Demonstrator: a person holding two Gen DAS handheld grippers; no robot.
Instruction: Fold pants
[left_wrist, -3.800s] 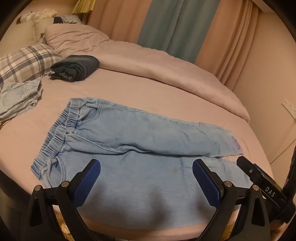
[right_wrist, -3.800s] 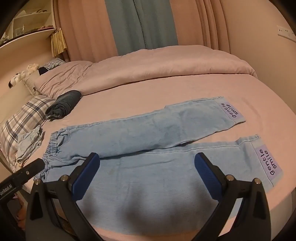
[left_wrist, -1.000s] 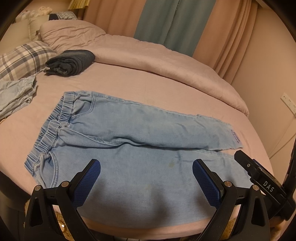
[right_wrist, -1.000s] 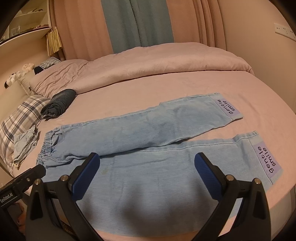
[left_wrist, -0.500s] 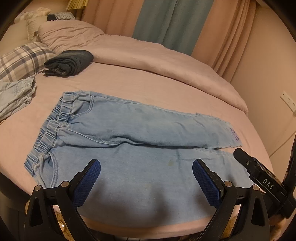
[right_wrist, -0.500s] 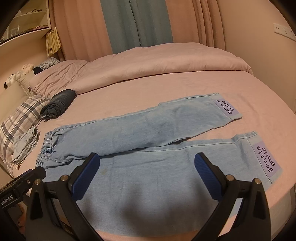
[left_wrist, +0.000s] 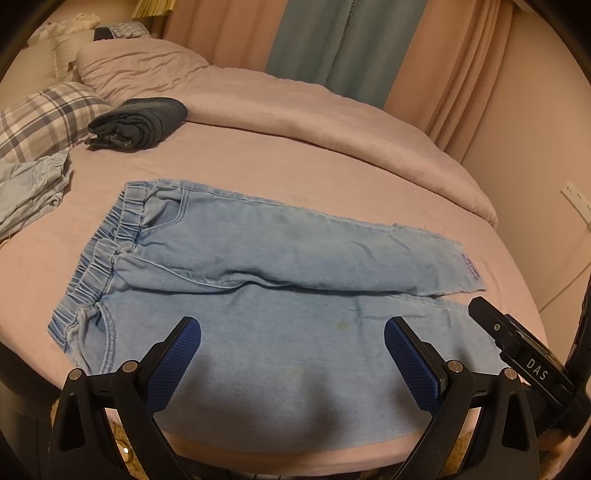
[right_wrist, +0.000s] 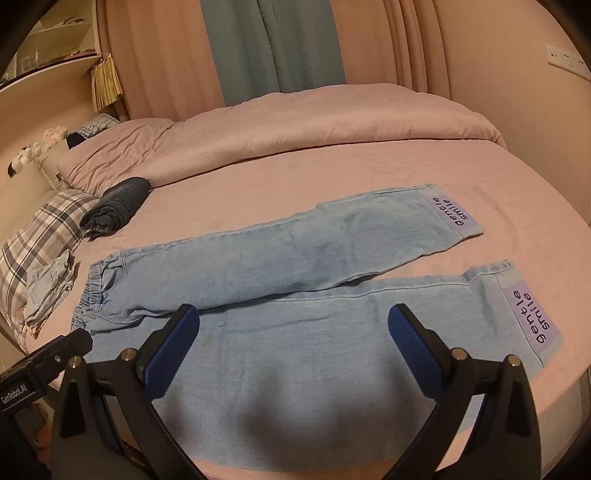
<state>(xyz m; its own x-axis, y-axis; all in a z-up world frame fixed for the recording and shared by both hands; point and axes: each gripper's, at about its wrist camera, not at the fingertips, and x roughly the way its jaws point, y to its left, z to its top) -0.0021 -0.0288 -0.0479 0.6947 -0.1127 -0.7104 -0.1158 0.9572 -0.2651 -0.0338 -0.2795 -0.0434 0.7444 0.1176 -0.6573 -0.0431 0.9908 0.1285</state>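
Note:
Light blue denim pants (left_wrist: 258, 280) lie flat on the pink bed, elastic waistband (left_wrist: 107, 251) to the left, legs spread to the right. Purple "gentle smile" patches mark the cuffs (right_wrist: 532, 317). My left gripper (left_wrist: 291, 343) is open and empty, hovering over the near leg by the bed's front edge. My right gripper (right_wrist: 295, 332) is open and empty over the near leg (right_wrist: 332, 332), further toward the cuffs. The right gripper's body shows at the right in the left wrist view (left_wrist: 524, 358).
A rolled dark garment (left_wrist: 140, 122) and a crumpled light blue garment (left_wrist: 29, 192) lie at the left near a plaid pillow (left_wrist: 44, 114). A bunched pink duvet (left_wrist: 314, 114) lies across the back. The bed (left_wrist: 295, 446) ends just under the grippers.
Both views have shifted only slightly; the left gripper drifted a little relative to the pants. Both grippers stay open and the pants have not moved.

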